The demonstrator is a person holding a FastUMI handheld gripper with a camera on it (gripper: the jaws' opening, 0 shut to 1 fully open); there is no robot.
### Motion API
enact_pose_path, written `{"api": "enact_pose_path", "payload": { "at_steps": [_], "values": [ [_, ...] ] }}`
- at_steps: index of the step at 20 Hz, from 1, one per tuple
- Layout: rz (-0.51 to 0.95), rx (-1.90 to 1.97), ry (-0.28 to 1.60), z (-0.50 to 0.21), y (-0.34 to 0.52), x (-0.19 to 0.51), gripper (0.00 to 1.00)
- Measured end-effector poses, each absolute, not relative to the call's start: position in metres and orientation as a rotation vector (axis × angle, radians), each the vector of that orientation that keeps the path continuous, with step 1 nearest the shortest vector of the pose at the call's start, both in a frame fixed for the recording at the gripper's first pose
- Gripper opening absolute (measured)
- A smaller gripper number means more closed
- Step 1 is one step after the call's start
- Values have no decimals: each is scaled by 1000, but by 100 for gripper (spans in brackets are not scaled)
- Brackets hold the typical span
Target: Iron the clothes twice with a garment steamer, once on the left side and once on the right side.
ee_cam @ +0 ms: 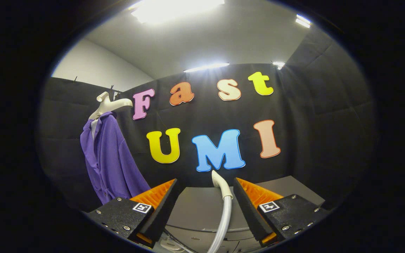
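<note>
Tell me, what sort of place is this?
Probably a small recording booth set up for a clothes-steaming demo. Black cloth walls close it in, a purple garment hangs on a hanger, and a steamer hose rises between the open hand-held gripper fingers.

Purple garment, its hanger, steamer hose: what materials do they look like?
Purple garment: soft ribbed knit, matte, draping in folds. Hanger: likely smooth moulded plastic, pale with a slight sheen. Steamer hose: looks like flexible plastic or rubber, pale and glossy, curving up between the open tongs, which touch nothing.
</note>
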State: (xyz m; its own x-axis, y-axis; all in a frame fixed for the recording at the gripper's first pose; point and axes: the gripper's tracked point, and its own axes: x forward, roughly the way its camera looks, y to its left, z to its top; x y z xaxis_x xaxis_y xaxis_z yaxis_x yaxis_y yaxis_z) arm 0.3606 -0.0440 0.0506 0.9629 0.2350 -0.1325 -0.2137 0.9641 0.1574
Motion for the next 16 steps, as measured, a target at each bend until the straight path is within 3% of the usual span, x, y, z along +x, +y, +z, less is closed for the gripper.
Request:
{"api": "enact_pose_path", "payload": {
  "at_steps": [16],
  "values": [
    [304, 379, 520, -58, -45, 536, 94]
  ]
}}
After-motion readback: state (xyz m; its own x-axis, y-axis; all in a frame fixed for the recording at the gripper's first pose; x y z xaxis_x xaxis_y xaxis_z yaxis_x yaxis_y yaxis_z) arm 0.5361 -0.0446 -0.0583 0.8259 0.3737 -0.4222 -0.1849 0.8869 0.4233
